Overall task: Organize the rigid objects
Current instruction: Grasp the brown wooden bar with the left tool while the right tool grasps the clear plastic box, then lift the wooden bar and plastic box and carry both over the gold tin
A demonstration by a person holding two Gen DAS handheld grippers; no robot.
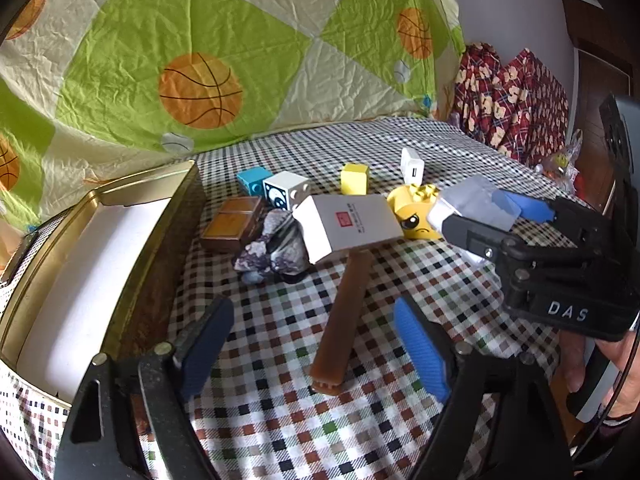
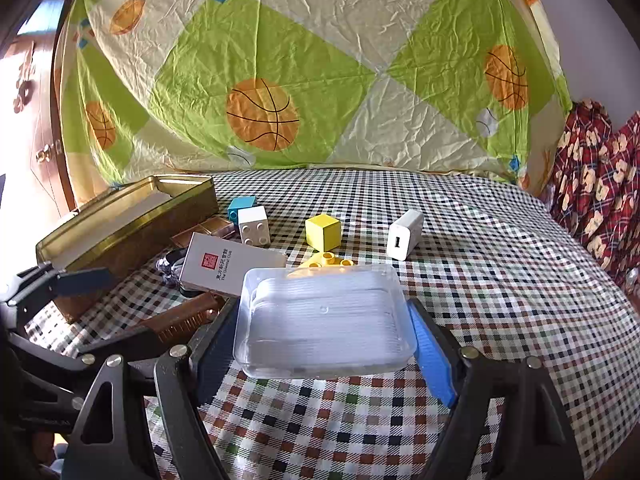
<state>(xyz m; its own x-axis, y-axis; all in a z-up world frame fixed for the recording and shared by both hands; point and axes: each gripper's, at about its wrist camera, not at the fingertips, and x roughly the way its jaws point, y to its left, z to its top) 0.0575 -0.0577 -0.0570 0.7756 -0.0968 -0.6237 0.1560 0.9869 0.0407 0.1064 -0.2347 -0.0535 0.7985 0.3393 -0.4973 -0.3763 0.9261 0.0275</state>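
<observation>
Pinching a clear tray (image 2: 326,320), the right tool (image 2: 326,344) nears the yellow block (image 2: 323,232); left tool (image 1: 316,344) spread.

Basketball-print sheet (image 2: 320,80) backdrop, checked tablecloth (image 2: 500,280), daylit.

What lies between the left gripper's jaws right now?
In the left wrist view, the brown comb lies on the checked tablecloth between the left gripper's open jaws, untouched.

Right tongs (image 2: 326,336): I see them clamped across a clear plastic box (image 2: 324,320), lifted off the checked bench (image 2: 500,280).
Behind box: yellow brick (image 2: 326,259), white carton (image 2: 224,266).
Far left: gold tin (image 2: 120,224).
Right of centre: white charger (image 2: 404,234).
</observation>
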